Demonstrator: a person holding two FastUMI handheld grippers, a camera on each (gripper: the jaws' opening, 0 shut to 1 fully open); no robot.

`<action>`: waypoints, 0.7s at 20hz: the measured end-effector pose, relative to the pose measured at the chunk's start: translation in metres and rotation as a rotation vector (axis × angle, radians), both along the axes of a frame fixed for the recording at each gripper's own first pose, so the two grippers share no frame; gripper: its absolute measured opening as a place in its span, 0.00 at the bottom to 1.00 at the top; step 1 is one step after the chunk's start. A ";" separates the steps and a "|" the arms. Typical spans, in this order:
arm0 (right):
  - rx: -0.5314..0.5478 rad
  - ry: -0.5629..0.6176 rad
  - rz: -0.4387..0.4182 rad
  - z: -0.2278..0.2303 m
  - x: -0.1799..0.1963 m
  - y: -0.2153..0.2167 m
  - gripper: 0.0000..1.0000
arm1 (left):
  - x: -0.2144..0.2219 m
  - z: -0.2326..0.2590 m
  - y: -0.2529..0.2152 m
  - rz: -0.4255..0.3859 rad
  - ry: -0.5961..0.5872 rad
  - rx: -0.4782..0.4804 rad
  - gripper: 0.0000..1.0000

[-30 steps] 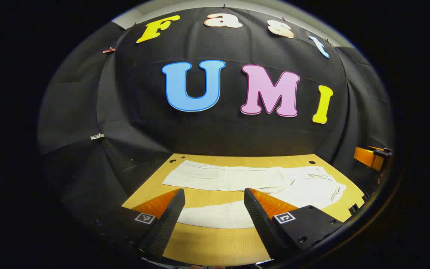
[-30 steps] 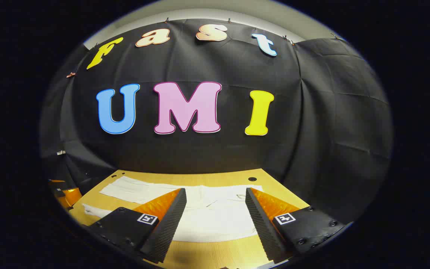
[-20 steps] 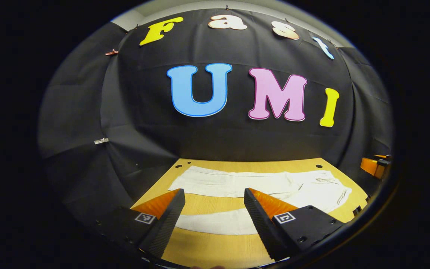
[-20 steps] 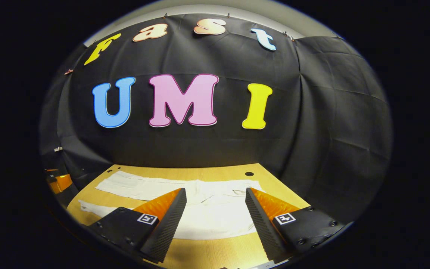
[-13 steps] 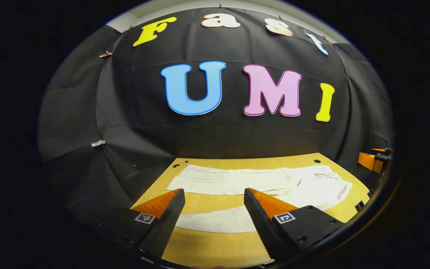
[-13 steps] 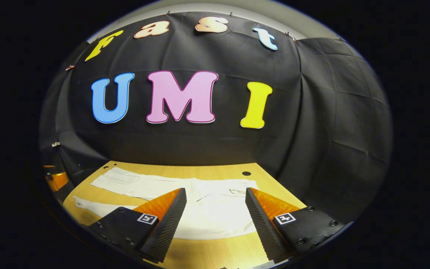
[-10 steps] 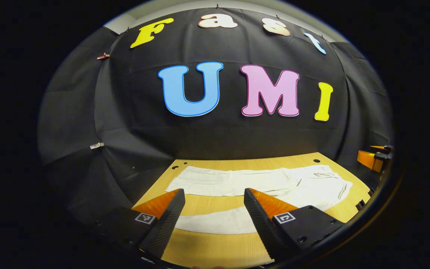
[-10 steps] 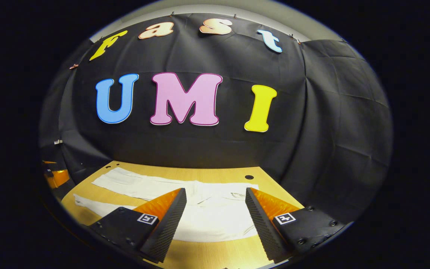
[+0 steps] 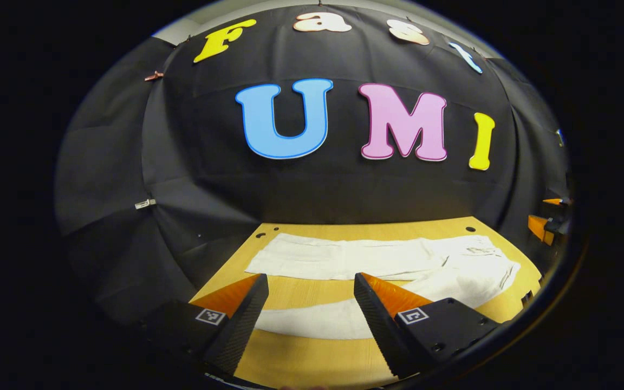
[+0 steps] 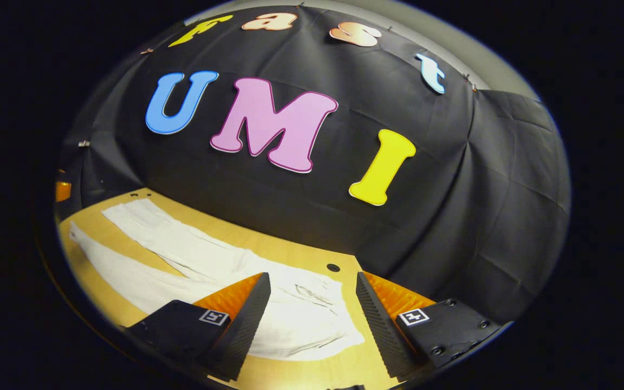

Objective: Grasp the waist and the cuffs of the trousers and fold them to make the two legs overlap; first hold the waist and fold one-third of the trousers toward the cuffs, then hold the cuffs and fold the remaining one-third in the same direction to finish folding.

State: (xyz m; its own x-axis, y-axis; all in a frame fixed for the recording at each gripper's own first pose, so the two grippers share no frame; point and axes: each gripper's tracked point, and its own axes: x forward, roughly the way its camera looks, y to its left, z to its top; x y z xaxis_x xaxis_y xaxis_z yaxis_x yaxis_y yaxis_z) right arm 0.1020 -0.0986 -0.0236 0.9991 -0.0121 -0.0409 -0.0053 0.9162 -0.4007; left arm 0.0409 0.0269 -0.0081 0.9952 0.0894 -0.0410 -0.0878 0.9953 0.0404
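Observation:
White trousers (image 9: 377,260) lie flat on the wooden table (image 9: 312,360), legs spread apart, waist to the right and cuffs to the left. My left gripper (image 9: 309,290) hovers open above the near leg, with nothing between its fingers. In the right gripper view the trousers (image 10: 193,260) run from the upper left down to the waist (image 10: 317,319) at the bottom centre. My right gripper (image 10: 312,287) hangs open just above the waist area, holding nothing. The right gripper (image 9: 547,225) also shows at the far right edge of the left gripper view.
The table (image 10: 101,303) has small round holes near its far corners, one hole (image 10: 333,267) beside the waist. Black cloth walls stand close behind and around the table. Bare wood (image 9: 317,287) shows between the two legs.
The right gripper has rolled and swung so the table now tilts in its view, and it has come closer over the waist. The left gripper shifted only slightly. The trousers have not moved.

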 end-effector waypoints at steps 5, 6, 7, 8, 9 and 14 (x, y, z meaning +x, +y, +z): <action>-0.146 0.053 0.064 -0.020 0.029 -0.016 0.97 | 0.005 -0.016 0.026 0.081 0.042 -0.012 0.99; -0.182 0.069 0.094 -0.027 0.033 -0.017 0.97 | 0.005 -0.017 0.031 0.093 0.048 -0.010 0.99; -0.220 0.091 0.123 -0.033 0.040 -0.018 0.98 | 0.007 -0.020 0.035 0.102 0.054 -0.004 0.99; -0.243 0.120 0.151 -0.039 0.046 -0.020 0.97 | 0.008 -0.023 0.038 0.111 0.068 0.000 0.99; -0.251 0.150 0.175 -0.050 0.053 -0.023 0.97 | 0.011 -0.031 0.041 0.111 0.091 -0.008 0.99; -0.392 0.299 0.277 -0.097 0.077 -0.054 0.97 | 0.015 -0.042 0.052 0.122 0.151 -0.015 0.99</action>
State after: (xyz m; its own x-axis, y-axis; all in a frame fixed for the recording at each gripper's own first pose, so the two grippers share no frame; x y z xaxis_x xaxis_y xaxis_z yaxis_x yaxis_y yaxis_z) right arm 0.1793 -0.1529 -0.1206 0.9127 0.1774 -0.3681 -0.3900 0.6472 -0.6550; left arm 0.0560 0.0784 -0.0496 0.9595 0.2070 -0.1912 -0.2017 0.9783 0.0470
